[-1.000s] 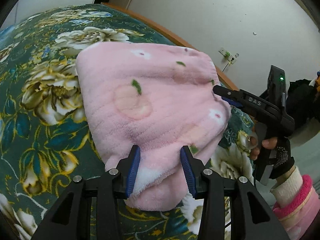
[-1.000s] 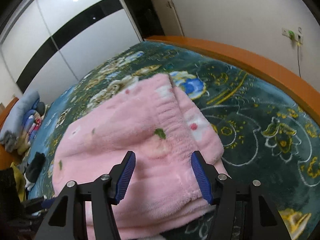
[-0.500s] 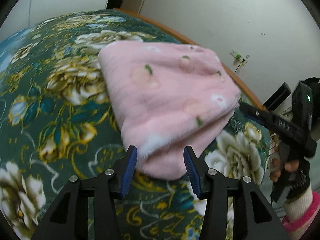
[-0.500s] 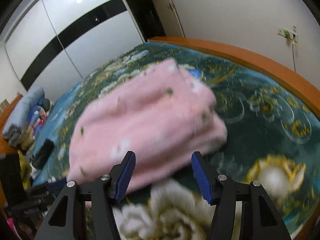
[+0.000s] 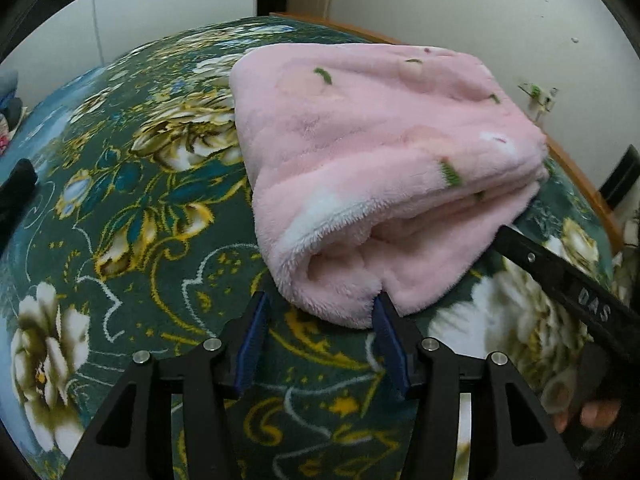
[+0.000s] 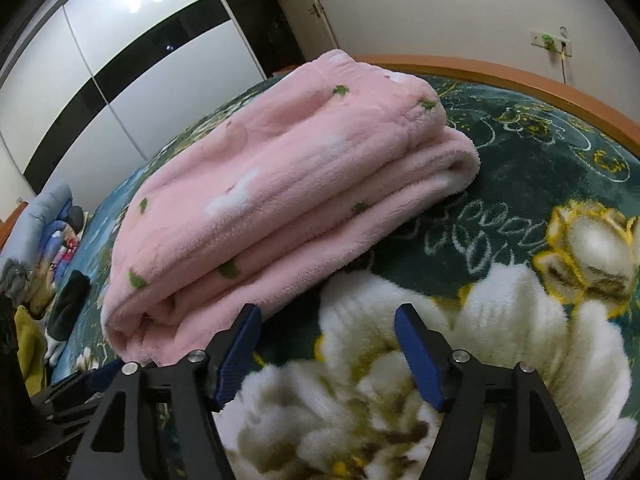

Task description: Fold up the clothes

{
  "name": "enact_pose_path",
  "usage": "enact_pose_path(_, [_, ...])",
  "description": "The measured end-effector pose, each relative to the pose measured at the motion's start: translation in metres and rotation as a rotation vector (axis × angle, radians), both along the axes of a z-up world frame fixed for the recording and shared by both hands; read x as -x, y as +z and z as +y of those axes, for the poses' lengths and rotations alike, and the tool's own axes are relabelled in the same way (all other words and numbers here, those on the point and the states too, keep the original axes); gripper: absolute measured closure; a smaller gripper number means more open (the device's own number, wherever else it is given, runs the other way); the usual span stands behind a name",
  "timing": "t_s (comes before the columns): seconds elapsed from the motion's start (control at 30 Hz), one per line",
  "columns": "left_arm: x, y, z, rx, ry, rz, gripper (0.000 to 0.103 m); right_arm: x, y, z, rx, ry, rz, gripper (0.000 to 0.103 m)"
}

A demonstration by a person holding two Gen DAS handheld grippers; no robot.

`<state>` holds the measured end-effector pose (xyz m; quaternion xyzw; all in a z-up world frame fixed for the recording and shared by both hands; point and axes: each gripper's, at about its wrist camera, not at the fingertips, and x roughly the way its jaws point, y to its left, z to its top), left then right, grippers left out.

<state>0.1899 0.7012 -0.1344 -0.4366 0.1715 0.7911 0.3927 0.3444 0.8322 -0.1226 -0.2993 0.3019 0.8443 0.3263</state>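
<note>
Both grippers have drawn back off the folded pink fleece garment (image 5: 384, 168), their jaws having just been opening. Now the left gripper (image 5: 320, 334) stands open with the bundle's near corner just past its tips, nothing pinched. Open too, the right gripper (image 6: 328, 346) hovers over the floral blanket (image 6: 520, 216), the garment lying far-left of it.

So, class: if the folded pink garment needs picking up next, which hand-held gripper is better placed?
Probably the left hand-held gripper: its open jaws sit right at the pink garment's near corner. The right hand-held gripper is open beside it, over the bedspread.
</note>
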Motion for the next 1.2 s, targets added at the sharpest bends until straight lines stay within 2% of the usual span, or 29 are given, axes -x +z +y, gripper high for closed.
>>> enact_pose_path(0.13, [-0.004,-0.002,0.006,-0.001,0.035,0.05,0.046,0.001,-0.003,-0.003,-0.027,-0.002,0.003,0.027])
enact_pose_path(0.27, [-0.003,-0.006,0.006,-0.009,0.096,0.079,0.032,0.003,-0.006,-0.004,-0.04,-0.001,0.004,0.026])
enact_pose_path(0.4, [-0.006,-0.009,0.006,-0.014,0.134,0.109,0.027,0.006,-0.007,-0.007,-0.059,0.003,-0.008,0.024])
enact_pose_path(0.47, [-0.008,-0.01,0.005,-0.012,0.15,0.125,0.021,0.009,-0.007,-0.008,-0.069,0.007,-0.02,0.022])
enact_pose_path(0.63, [-0.005,-0.014,0.003,-0.012,0.183,0.124,0.012,0.015,-0.009,-0.013,-0.099,0.014,-0.057,0.019])
enact_pose_path(0.93, [-0.004,-0.019,-0.002,-0.008,0.215,0.123,0.001,0.017,-0.009,-0.016,-0.111,0.013,-0.065,0.019])
enact_pose_path(1.2, [-0.002,-0.019,-0.003,-0.012,0.216,0.118,0.0,0.014,-0.009,-0.019,-0.098,0.013,-0.034,0.019])
